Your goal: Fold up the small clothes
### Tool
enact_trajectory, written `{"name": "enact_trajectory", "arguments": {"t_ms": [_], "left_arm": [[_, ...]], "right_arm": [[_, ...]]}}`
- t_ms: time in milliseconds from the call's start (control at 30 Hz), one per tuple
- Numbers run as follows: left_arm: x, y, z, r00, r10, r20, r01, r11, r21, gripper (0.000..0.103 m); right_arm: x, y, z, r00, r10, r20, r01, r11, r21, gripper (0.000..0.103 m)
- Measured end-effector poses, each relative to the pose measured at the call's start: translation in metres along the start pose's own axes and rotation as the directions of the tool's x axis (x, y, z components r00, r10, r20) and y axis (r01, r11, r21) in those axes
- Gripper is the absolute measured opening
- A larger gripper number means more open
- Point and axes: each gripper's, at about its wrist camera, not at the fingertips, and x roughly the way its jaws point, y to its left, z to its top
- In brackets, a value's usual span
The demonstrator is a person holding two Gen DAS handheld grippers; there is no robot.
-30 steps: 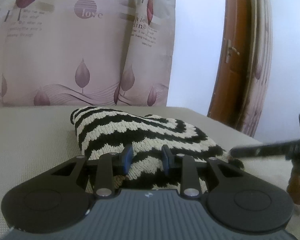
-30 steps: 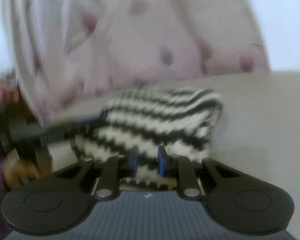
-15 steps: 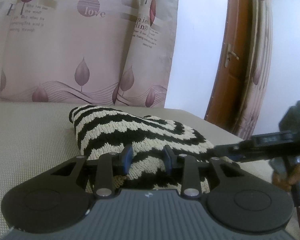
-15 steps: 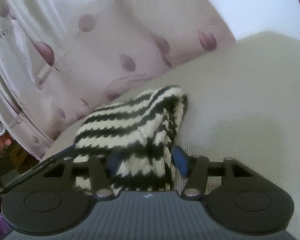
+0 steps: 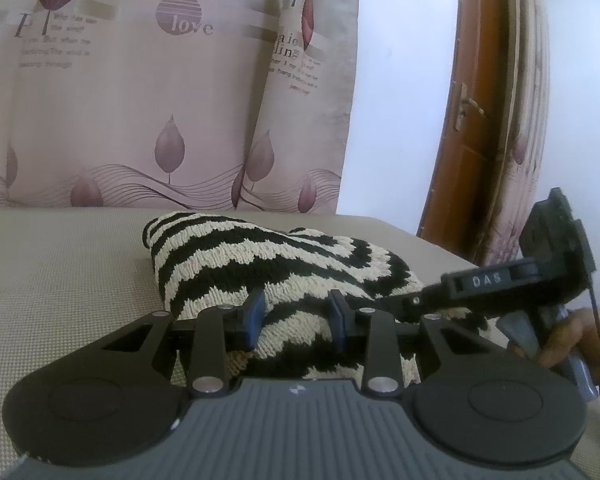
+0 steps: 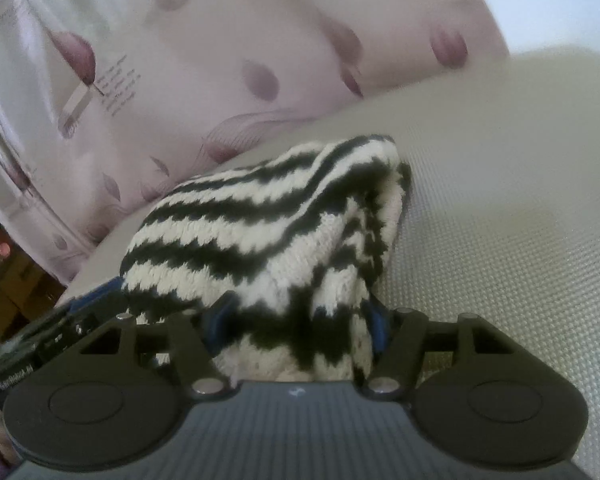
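The black-and-cream zigzag knitted garment (image 5: pixel 276 276) lies as a thick folded bundle on the beige woven surface (image 5: pixel 60 280), so the fold looks close to done; I judge this the releasing and tidying step.

From the left: the left gripper (image 5: pixel 296 318) has its blue pads set narrowly either side of the near edge of the knit, at about 6 o'clock of the bundle. Wool lies between them, though whether they press it I cannot tell from this angle. The right gripper (image 6: pixel 300 322) has just been opening its jaws; they now stand fairly wide, with the bundle's near end between them and seemingly loose (the frame is somewhat blurred).

Next, I think each gripper should back off without dragging the top layer.

The left wrist view alone shows the right gripper's body at 3 o'clock with the person's hand (image 5: pixel 572 336) on it, the brown wooden door (image 5: pixel 480 140) and the lettered curtain (image 5: pixel 140 100). The right wrist view shows the stacked layers at the bundle's right-hand edge.
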Motion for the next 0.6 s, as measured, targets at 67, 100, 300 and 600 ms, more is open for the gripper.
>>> {"name": "enact_trajectory", "arguments": {"t_ms": [67,100,300,600], "left_arm": [[0.000,-0.001,0.000,1.000,0.004,0.000,-0.004,1.000,0.003,0.036],[0.000,-0.001,0.000,1.000,0.005,0.001,-0.005,1.000,0.003,0.036],[0.000,-0.002,0.000,1.000,0.012,0.001,-0.012,1.000,0.009,0.037],[0.001,-0.003,0.000,1.000,0.018,0.002,-0.018,1.000,0.015,0.037]], "right_arm": [[0.001,-0.007,0.003,1.000,0.020,0.000,-0.020,0.999,0.031,0.063],[0.001,-0.007,0.003,1.000,0.020,0.002,-0.020,0.999,0.031,0.063],[0.000,0.002,-0.002,1.000,-0.014,0.015,0.015,0.999,-0.033,0.063],[0.001,0.007,-0.004,0.999,-0.037,0.027,0.039,0.997,-0.068,0.063]]}}
